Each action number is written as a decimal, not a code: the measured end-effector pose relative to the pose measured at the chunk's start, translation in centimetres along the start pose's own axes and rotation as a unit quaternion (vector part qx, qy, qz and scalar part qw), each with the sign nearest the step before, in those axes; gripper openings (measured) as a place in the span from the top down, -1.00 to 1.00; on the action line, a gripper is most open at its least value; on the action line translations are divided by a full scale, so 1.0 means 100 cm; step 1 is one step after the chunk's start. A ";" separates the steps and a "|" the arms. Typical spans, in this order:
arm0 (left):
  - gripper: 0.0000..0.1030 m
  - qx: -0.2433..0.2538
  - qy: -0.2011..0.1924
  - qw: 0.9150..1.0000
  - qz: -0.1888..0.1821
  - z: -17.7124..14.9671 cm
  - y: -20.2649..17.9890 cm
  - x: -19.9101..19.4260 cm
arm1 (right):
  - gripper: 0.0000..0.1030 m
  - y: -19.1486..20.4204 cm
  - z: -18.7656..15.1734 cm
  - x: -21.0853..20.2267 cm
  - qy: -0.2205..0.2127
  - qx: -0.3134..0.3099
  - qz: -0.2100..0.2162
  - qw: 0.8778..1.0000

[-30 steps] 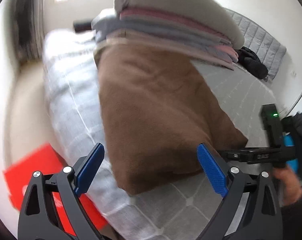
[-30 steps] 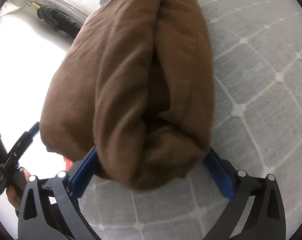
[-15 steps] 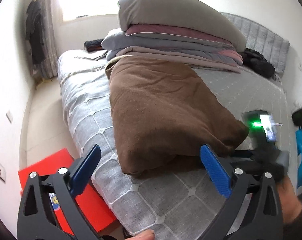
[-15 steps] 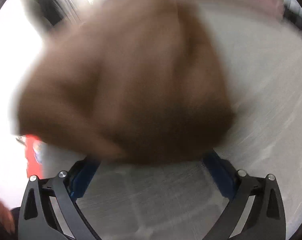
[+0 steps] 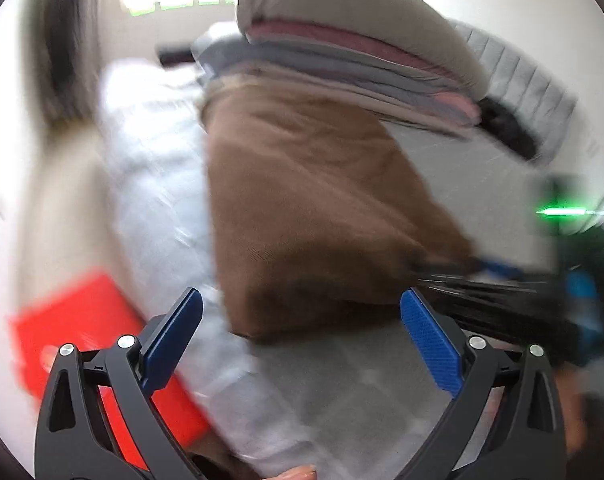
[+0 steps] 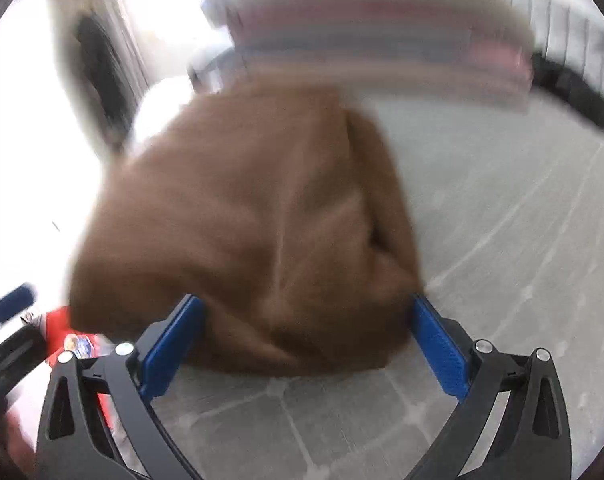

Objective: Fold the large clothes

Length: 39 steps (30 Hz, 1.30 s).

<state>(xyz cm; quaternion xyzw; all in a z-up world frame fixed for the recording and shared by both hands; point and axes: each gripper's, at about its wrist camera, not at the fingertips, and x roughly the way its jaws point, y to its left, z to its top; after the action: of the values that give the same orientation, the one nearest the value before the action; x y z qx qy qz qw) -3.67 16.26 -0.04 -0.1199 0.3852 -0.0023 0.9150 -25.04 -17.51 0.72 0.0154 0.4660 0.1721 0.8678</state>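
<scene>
A brown garment (image 5: 310, 208), folded into a thick long bundle, lies on the grey quilted bed (image 5: 342, 400). My left gripper (image 5: 302, 300) hovers open just short of the bundle's near left corner, with nothing between its fingers. In the right wrist view the bundle's (image 6: 253, 220) near end sits between the wide-spread blue pads of my right gripper (image 6: 306, 304), and the pads do not visibly press it. The right gripper (image 5: 482, 276) also shows as a dark blur at the bundle's right corner. Both views are blurred by motion.
A stack of pillows and folded bedding (image 5: 342, 32) rises behind the bundle's far end. A black garment (image 5: 506, 128) lies by the grey padded headboard (image 5: 530, 80). A red box (image 5: 81, 320) stands on the floor beside the bed's left edge.
The right wrist view has swung from looking down on the bundle to looking along it toward the bedding stack. The bundle's end stays between the right pads. The left gripper has barely shifted.
</scene>
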 end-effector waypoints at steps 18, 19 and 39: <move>-0.85 -0.191 0.066 0.950 -0.236 0.003 0.033 0.056 | -0.90 -0.112 -0.012 -0.009 0.053 0.230 0.279 0.931; -0.85 -0.195 0.064 0.952 -0.228 0.003 0.033 0.057 | -0.90 -0.112 -0.004 -0.017 0.034 0.224 0.281 0.933; -0.83 0.030 0.000 1.000 -0.003 0.003 -0.024 0.009 | -0.63 -0.073 0.000 -0.093 -0.016 0.024 0.138 0.990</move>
<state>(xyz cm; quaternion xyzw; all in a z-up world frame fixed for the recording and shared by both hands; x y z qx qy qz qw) -2.59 13.93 0.06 -0.0937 0.3850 -0.0166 0.9180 -27.71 -27.31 6.82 0.1029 0.4498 0.2784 0.8424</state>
